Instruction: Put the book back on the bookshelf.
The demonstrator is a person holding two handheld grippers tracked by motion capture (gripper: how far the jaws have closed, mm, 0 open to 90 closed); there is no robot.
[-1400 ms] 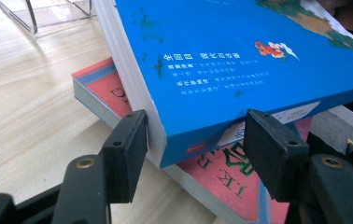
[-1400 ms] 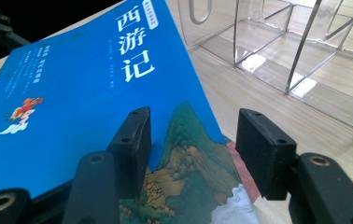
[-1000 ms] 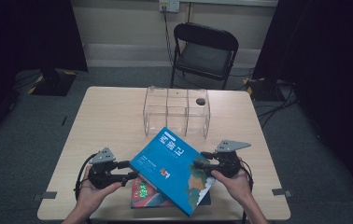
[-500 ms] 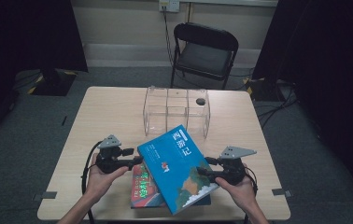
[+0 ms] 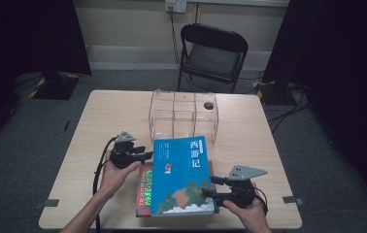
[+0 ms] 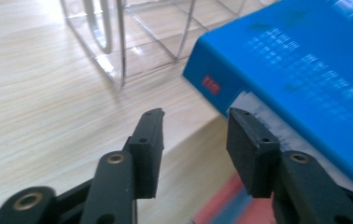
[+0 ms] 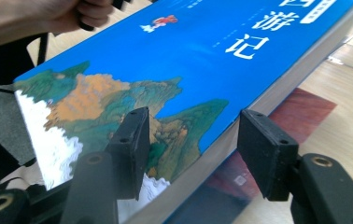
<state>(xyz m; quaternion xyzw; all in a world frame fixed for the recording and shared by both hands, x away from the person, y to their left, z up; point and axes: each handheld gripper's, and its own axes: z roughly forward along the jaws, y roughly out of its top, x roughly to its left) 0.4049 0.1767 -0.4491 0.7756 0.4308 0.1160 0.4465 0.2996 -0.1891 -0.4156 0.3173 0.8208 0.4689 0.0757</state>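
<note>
1. Pale wood-grain table (image 5: 99, 121) stands on grey carpet, with a black folding chair (image 5: 213, 51) behind its far edge and dark curtains on both sides.
2. A clear plastic box with inner dividers (image 5: 184, 114) sits at the table's far middle; a small dark round thing lies in its right compartment, too small to identify.
3. A thick blue book with a painted mountain cover and white Chinese characters (image 5: 184, 174) lies on a red-covered book (image 5: 145, 191) near the front edge, its far end just beside the box.
4. The left gripper (image 5: 145, 155) is at the blue book's left edge, jaws apart and holding nothing.
5. The right gripper (image 5: 210, 187) has its jaws wide, straddling the blue book's right edge at the near corner; they seem not to be pressing it.
</note>
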